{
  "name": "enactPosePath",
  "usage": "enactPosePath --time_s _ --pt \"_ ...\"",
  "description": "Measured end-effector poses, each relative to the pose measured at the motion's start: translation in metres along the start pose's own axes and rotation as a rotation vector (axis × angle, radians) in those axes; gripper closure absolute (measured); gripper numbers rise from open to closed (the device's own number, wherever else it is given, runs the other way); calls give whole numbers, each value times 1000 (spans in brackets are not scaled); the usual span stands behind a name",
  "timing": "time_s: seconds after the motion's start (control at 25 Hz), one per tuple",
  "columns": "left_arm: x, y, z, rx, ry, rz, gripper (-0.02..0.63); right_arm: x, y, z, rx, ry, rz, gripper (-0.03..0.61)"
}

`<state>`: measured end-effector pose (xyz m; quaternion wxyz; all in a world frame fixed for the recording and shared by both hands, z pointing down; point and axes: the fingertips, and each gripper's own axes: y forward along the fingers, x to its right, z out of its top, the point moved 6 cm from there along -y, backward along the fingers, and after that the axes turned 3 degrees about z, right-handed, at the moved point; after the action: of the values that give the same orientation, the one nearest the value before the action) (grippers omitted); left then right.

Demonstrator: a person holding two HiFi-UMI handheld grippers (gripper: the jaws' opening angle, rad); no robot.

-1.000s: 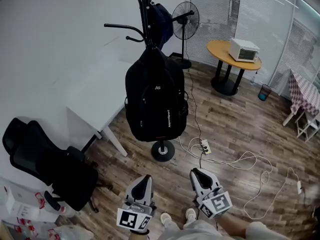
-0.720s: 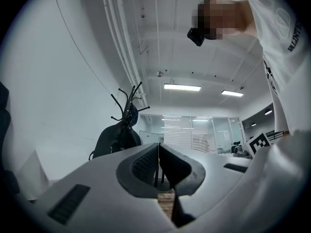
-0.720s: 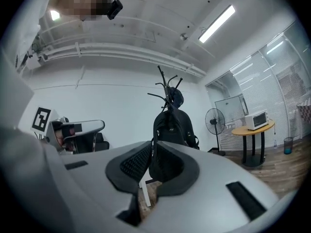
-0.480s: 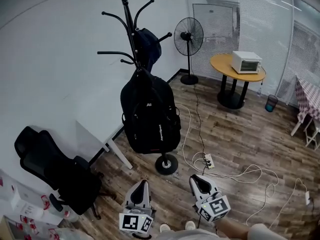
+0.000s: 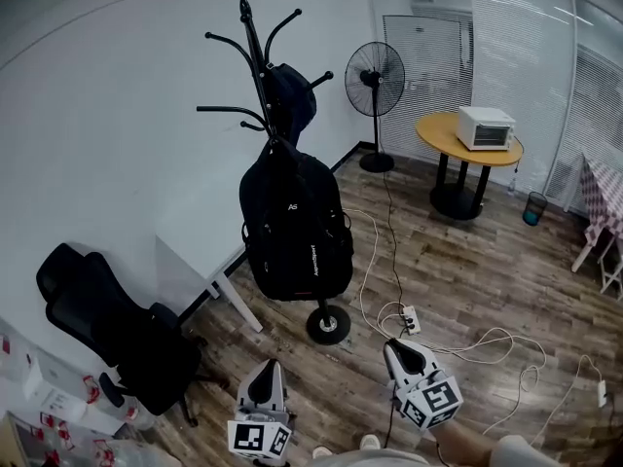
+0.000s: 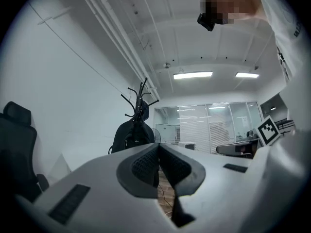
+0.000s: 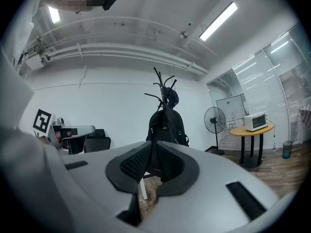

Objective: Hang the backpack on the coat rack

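My left tongs (image 5: 266, 370) and right tongs (image 5: 398, 348) are both closed on nothing, well apart from the black fabric backpack (image 5: 295, 227), which hangs upright on the black metal coat rack (image 5: 255, 56) ahead, my left hand seemingly nearer.

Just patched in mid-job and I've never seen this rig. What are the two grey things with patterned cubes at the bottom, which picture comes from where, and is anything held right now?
There is no robot here. A person carries a grey two-jaw tool in each hand. The head view looks down from a camera on the person's head and shows the left tool and the right tool. The other two pictures come from a camera riding on each tool, looking along its jaws. Both tools are shut and hold nothing. The black backpack hangs on the black coat rack, above a wood-look floor strewn with white cables.
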<state>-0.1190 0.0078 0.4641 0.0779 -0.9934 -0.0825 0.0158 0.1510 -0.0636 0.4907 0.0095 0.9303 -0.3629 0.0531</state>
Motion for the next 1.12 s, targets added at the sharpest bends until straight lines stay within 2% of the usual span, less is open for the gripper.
enactPosePath --time_s 0.28,0.56,1.12 --pt "-18 -10 11 0 9 -26 604 -33 9 0 -15 -11 28 540" --pt "-34 -13 6 0 -13 -53 604 -55 18 -7 -62 -14 7 552" --pt "-36 -10 8 19 -31 -89 604 -62 20 -10 -82 -6 -26 563"
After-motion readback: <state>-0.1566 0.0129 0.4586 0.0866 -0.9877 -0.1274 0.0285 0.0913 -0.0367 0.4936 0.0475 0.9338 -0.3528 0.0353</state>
